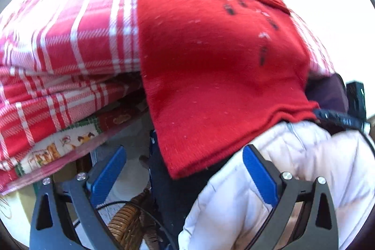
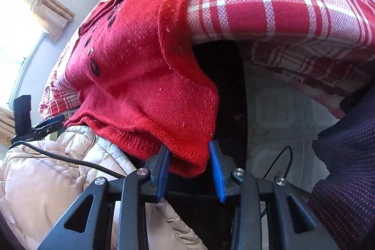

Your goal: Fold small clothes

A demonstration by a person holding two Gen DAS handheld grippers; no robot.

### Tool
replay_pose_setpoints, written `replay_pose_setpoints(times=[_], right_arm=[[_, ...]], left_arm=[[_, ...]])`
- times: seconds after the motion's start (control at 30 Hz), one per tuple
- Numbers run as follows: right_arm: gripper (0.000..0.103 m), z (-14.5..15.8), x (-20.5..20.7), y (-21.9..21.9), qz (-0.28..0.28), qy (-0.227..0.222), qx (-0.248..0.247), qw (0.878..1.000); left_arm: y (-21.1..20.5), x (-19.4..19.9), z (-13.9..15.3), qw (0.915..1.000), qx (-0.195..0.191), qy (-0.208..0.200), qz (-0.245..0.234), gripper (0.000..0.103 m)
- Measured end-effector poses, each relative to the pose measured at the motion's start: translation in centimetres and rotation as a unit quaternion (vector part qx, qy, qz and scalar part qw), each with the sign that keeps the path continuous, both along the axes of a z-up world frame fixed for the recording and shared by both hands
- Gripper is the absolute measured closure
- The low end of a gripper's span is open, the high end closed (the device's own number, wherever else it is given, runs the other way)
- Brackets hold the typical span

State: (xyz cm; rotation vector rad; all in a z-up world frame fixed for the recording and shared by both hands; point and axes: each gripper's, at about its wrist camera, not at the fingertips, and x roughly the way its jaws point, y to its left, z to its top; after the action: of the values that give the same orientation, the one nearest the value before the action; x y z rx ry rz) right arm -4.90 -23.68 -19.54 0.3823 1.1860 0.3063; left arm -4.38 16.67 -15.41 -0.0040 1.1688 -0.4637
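Observation:
A red knit sweater (image 1: 211,62) with dark buttons lies on a bed, its hem hanging over the edge. In the left wrist view my left gripper (image 1: 184,170) stands wide open below the hem, and one hanging corner dips between its blue pads (image 1: 107,175) without touching them. In the right wrist view the sweater's (image 2: 140,62) other hem corner hangs between the blue pads of my right gripper (image 2: 189,163). The jaws are narrow around that corner, but I see no pinch in the knit. The left gripper's blue finger (image 2: 50,122) shows at the far left.
A red and white plaid bedspread (image 1: 70,27) covers the bed (image 2: 281,4). A pale puffy jacket (image 2: 46,168) lies just under the hem (image 1: 304,168). A wicker piece (image 1: 126,222) and tiled floor (image 2: 276,109) are below. Dark dotted fabric (image 2: 346,168) fills the right side.

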Motion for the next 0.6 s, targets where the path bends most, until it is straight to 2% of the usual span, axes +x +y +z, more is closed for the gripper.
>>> replay_pose_setpoints(times=[0.07, 0.13, 0.23, 0.33, 0.43, 0.5, 0.53, 0.57, 0.6], right_arm=[[0.069, -0.1, 0.1, -0.1, -0.003, 0.001, 0.005, 1.000], [0.069, 0.0, 0.0, 0.0, -0.001, 0.001, 0.005, 1.000], [0.069, 0.0, 0.0, 0.0, 0.000, 0.000, 0.003, 1.000], [0.069, -0.1, 0.1, 0.0, -0.003, 0.002, 0.008, 1.000], [0.069, -0.4, 0.1, -0.2, -0.007, 0.005, 0.016, 1.000], [0.069, -0.5, 0.2, -0.4, -0.009, 0.005, 0.019, 1.000], [0.069, -0.4, 0.2, -0.4, -0.010, 0.004, 0.018, 1.000], [0.069, -0.4, 0.2, -0.4, -0.009, 0.003, 0.017, 1.000], [0.069, -0.4, 0.2, -0.4, -0.009, 0.003, 0.016, 1.000]], left_arm=[[-0.3, 0.0, 0.1, 0.9992, 0.033, -0.021, -0.006, 0.001], [-0.6, -0.2, -0.1, 0.9981, 0.053, -0.030, -0.013, 0.001], [-0.5, -0.3, -0.9, 0.9937, 0.103, -0.043, -0.012, 0.001], [0.3, 0.0, -1.6, 0.9946, 0.098, -0.034, -0.004, 0.002], [0.7, 0.1, -1.7, 0.9957, 0.088, -0.028, -0.011, 0.013], [0.5, 0.1, -1.7, 0.9949, 0.093, -0.036, -0.014, 0.017], [0.6, 0.1, -1.7, 0.9948, 0.092, -0.040, -0.013, 0.024], [0.5, 0.6, -1.5, 0.9953, 0.087, -0.040, -0.014, 0.035], [0.4, 0.6, -1.4, 0.9959, 0.080, -0.038, -0.016, 0.040]])
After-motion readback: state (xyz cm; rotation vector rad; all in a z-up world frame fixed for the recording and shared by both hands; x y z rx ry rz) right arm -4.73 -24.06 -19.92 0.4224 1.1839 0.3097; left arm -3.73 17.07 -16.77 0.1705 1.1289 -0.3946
